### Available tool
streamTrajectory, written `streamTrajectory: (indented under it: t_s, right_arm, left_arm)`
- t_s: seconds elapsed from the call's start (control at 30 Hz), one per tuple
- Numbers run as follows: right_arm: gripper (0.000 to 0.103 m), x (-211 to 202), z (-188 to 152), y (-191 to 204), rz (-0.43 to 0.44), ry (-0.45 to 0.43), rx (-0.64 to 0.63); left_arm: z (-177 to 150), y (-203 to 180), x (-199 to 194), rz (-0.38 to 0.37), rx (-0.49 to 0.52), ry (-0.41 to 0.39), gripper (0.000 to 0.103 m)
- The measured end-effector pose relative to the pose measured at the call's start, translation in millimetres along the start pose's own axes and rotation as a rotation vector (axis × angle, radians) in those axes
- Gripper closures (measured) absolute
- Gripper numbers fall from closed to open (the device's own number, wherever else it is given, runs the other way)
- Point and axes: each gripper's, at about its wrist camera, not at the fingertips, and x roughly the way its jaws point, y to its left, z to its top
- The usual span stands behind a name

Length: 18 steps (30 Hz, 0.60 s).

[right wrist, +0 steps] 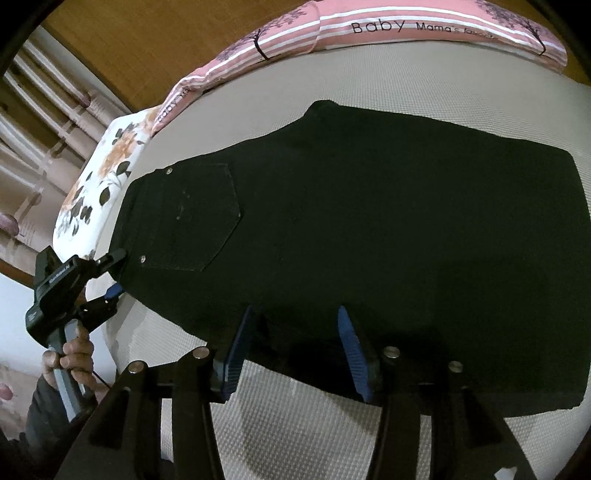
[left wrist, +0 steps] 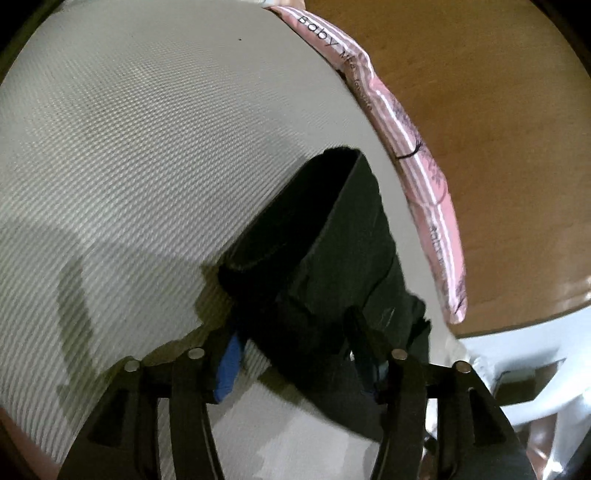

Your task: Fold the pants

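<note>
Black pants [right wrist: 369,221] lie folded flat on a beige textured mattress [right wrist: 314,435], waistband to the left with a back pocket [right wrist: 199,218] up. My right gripper [right wrist: 295,332] is open, its blue-padded fingers [right wrist: 236,354] apart at the pants' near edge. My left gripper [right wrist: 114,273] is at the waistband end, fingers apart around the edge. In the left wrist view the pants [left wrist: 332,258] stretch away between the left gripper's [left wrist: 295,354] fingers, one blue pad [left wrist: 229,365] showing.
A pink striped pillow [right wrist: 369,33] lies along the mattress's far side and also shows in the left wrist view [left wrist: 417,147]. A floral pillow [right wrist: 99,177] lies at the left. A wooden headboard [left wrist: 480,110] stands behind.
</note>
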Motion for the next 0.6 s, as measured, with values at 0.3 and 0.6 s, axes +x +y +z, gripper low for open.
streamTrajectory:
  t_s: [0.3,0.6]
  right_arm:
    - [0.056,-1.6,4.8,-8.0,0.0,-0.023,0.048]
    - [0.056,-39.5,11.1,-44.6,-0.013,-0.116,0.136]
  left_arm:
    - [6.5,-4.0,6.1,0.031,0.076,-0.041,0.074]
    - [-6.1,-120.5,-17.0,-0.068,0.331,-0.069,0.08]
